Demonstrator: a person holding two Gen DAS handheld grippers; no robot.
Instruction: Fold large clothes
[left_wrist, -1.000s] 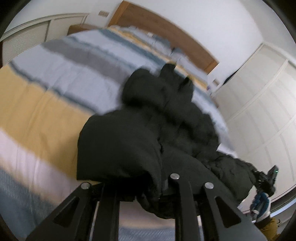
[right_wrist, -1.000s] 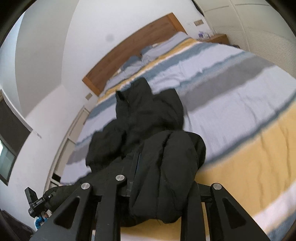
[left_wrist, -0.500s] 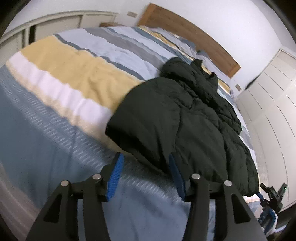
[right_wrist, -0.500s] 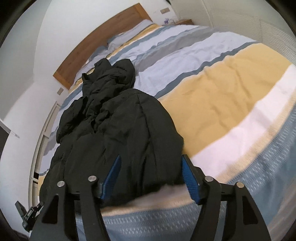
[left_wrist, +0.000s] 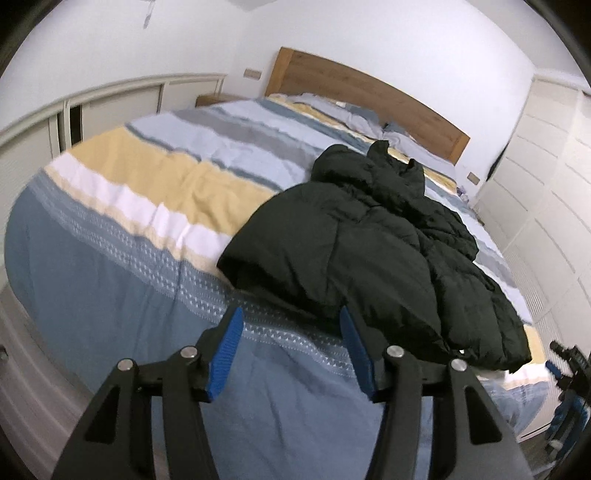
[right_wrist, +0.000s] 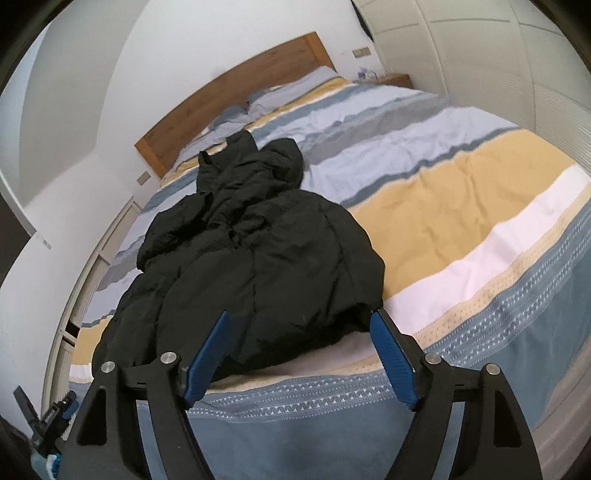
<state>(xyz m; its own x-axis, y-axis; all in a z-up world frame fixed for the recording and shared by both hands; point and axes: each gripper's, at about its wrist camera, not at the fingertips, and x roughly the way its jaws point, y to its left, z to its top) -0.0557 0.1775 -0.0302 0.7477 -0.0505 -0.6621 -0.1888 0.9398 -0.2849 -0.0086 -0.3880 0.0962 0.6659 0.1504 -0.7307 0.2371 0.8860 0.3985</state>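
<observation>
Item: black puffer jacket (left_wrist: 369, 251), lying lengthwise on the striped bed (left_wrist: 155, 192), hem at six o'clock by the foot edge.

Left hand-held gripper (left_wrist: 291, 354) and right hand-held gripper (right_wrist: 303, 362): jaws just opened, spread, nothing between.

Risk: slippery padding may spring open or slide off the edge.

Left gripper (left_wrist: 290, 354) and right gripper (right_wrist: 303, 360) tilt downward, blue-padded jaws just opened and empty.
</observation>
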